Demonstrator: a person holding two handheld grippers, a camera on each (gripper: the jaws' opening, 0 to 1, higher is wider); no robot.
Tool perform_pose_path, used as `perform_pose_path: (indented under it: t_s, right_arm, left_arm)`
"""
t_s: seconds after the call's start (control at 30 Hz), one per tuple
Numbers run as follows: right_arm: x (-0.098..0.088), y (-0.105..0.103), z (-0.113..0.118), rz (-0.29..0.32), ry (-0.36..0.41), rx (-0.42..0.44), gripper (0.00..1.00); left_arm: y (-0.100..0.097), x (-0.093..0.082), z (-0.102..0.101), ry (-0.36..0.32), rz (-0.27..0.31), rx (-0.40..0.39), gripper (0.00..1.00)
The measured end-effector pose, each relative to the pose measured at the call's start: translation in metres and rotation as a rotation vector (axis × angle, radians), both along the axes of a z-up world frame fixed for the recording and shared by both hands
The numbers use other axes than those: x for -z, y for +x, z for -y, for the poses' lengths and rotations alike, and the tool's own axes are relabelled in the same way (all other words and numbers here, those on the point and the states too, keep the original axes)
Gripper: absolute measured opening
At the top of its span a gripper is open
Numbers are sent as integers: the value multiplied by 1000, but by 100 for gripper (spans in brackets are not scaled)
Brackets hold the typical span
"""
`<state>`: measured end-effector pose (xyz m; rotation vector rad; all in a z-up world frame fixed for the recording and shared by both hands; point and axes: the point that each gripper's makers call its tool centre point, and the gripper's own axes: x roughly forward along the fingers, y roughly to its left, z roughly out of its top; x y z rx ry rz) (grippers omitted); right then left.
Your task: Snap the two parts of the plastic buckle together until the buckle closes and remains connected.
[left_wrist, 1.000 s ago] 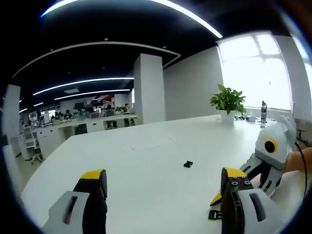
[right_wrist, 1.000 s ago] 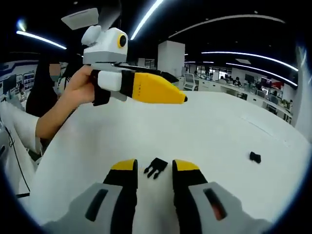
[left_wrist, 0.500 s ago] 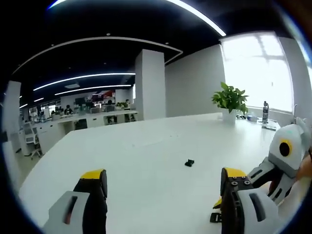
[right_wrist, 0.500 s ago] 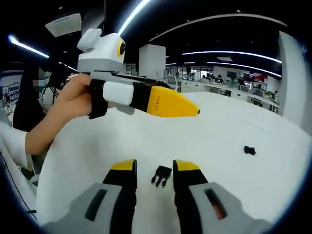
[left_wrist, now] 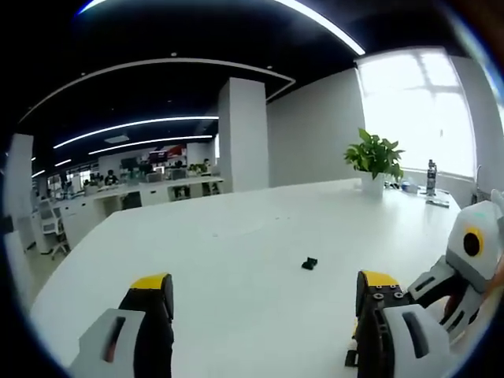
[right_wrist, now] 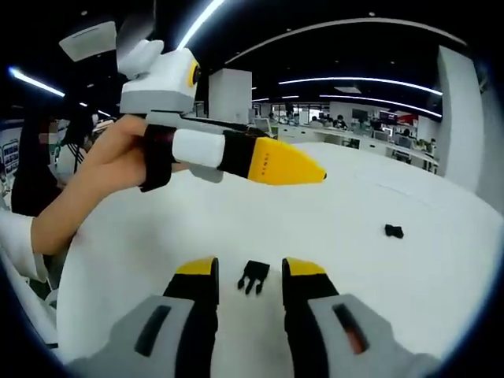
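In the right gripper view, the right tongs point(right_wrist: 247, 272) are seen with yellow-tipped jaws apart, and a small black pronged plastic buckle part point(right_wrist: 253, 276) lies on the white surface point(right_wrist: 394, 283) in the gap between them. The jaws stand on either side of this part; whether either jaw touches it cannot be told. Nothing is clamped.

A second, smaller black plastic buckle piece point(right_wrist: 394, 231) lies well apart from the first, further out on the surface towards its right edge in this view. Above and to the left, the left tongs point(right_wrist: 319, 172) are held in a person's hand point(right_wrist: 118, 161), raised above the surface; the yellow tips are seen side-on as a single point, so their opening cannot be read here.

In the left gripper view, the left tongs point(left_wrist: 264, 295) are shown with jaws wide apart and nothing between them. The small black buckle piece point(left_wrist: 309, 264) rests on the open middle of the surface point(left_wrist: 220, 252), beyond the jaw tips. The right tongs' white body point(left_wrist: 461, 272) enters at the right edge. A green potted plant point(left_wrist: 374, 161) stands near the far edge of the surface.
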<state>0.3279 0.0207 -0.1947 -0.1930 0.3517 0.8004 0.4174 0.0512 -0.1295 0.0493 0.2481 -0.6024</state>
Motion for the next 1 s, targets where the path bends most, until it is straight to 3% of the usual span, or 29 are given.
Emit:
perform_pose_path:
  t_s: [0.43,0.63,1.0]
  right_arm:
    - [10,-7,-1,-30,-13,23,28]
    - [12,-8,-2,-26,-21,30,23]
    - [13,-5,3,-4,-18,50,13]
  left_arm:
    - [7,2,14,21,5,14,98]
    - [7,8,20,56,-4,32,99]
    - [9,10,18,50,-9,18,99]
